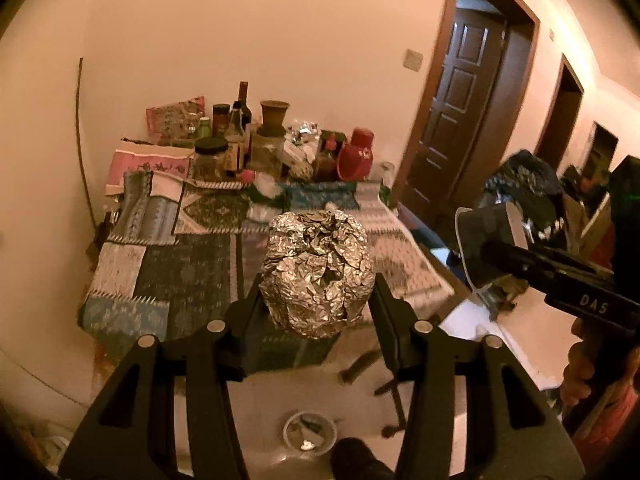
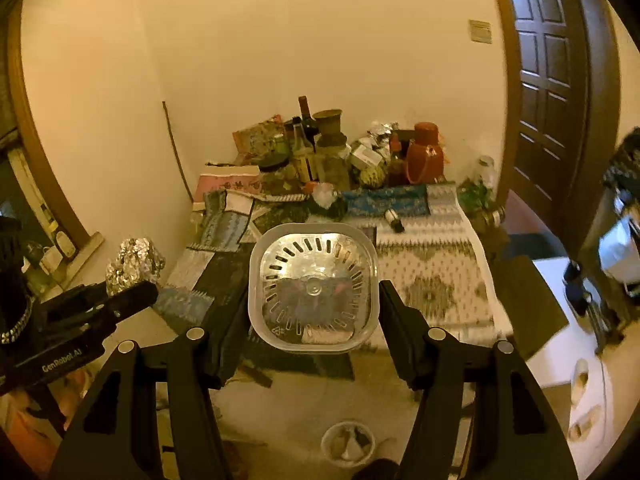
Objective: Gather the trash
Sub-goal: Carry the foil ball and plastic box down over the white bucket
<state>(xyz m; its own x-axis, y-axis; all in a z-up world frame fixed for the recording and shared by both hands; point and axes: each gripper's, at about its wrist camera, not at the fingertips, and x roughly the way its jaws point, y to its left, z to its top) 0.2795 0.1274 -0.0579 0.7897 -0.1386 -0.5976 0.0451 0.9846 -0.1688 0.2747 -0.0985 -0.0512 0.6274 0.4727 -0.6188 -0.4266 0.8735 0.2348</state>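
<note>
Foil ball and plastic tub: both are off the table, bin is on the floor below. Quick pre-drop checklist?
1. Left gripper holds the foil ball between its jaws: ok.
2. Right gripper holds the clear plastic tub, jaws on both its sides: ok.
3. Both items are clear of the patterned tablecloth: ok.
4. Small bin is in view on the floor below the grippers: ok.
5. Bin has room for both items: cannot tell; there is already something in it.
6. Tub is empty: cannot tell; only its underside shows.
</note>
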